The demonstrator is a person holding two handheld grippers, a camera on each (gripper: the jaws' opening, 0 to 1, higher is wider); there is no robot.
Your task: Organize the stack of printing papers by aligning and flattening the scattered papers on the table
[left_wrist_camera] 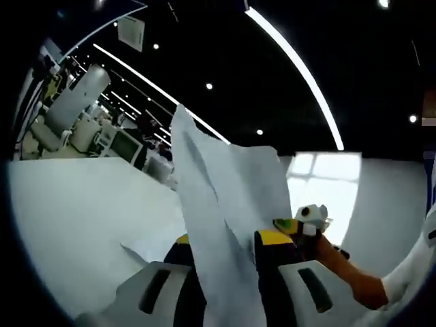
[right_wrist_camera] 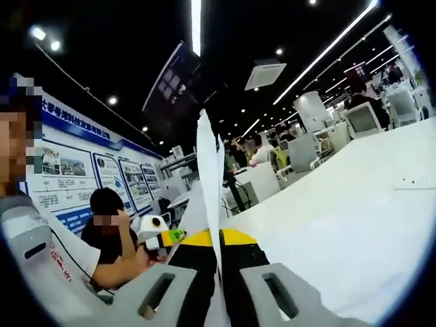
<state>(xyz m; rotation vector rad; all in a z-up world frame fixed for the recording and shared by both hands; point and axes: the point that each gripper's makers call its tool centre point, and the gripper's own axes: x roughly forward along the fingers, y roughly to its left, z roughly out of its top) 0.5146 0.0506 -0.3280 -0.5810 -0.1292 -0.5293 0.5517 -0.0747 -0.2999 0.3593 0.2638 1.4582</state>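
Left gripper (left_wrist_camera: 225,248) and right gripper (right_wrist_camera: 219,246) each clamp the papers (left_wrist_camera: 228,204), lifted upright above the table (left_wrist_camera: 75,218). The sheets appear uneven and splayed. Judged incomplete: squaring the edges and laying the stack flat remain.

seated person (right_wrist_camera: 109,225), wall posters (right_wrist_camera: 102,174), monitor (right_wrist_camera: 363,119)

Both views look from low over the white bench (left_wrist_camera: 75,218), very near the raised paper (left_wrist_camera: 225,197), facing the far ceiling.
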